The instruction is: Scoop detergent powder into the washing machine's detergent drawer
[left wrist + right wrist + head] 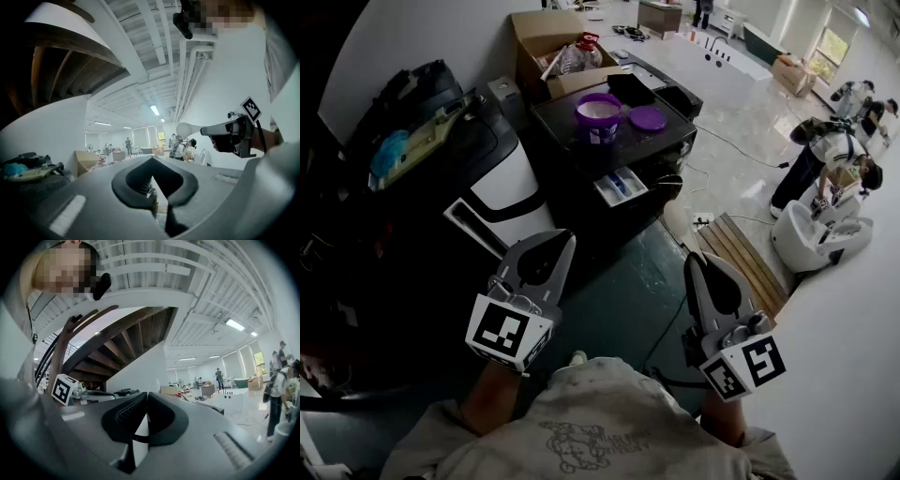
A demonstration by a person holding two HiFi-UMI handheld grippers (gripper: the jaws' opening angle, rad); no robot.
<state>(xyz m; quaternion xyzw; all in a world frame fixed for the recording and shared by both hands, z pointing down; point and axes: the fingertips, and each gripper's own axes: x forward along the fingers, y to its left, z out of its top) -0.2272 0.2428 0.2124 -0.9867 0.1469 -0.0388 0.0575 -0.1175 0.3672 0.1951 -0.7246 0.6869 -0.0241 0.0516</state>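
A black washing machine (609, 131) stands ahead in the head view. On its top sits an open purple tub of white detergent powder (598, 116), with the purple lid (648, 117) lying beside it. The detergent drawer (619, 186) is pulled out at the front. Both grippers are held close to my chest, well short of the machine. My left gripper (561, 240) (152, 160) is shut and holds nothing. My right gripper (695, 262) (144, 397) is shut and empty too. No scoop shows in any view.
A white and black appliance (502, 178) stands left of the machine, with an open cardboard box (546, 42) behind. A wooden pallet (741, 255) lies on the floor at right. People (830, 159) bend over white fixtures (820, 239) beyond it. A cable (741, 150) crosses the floor.
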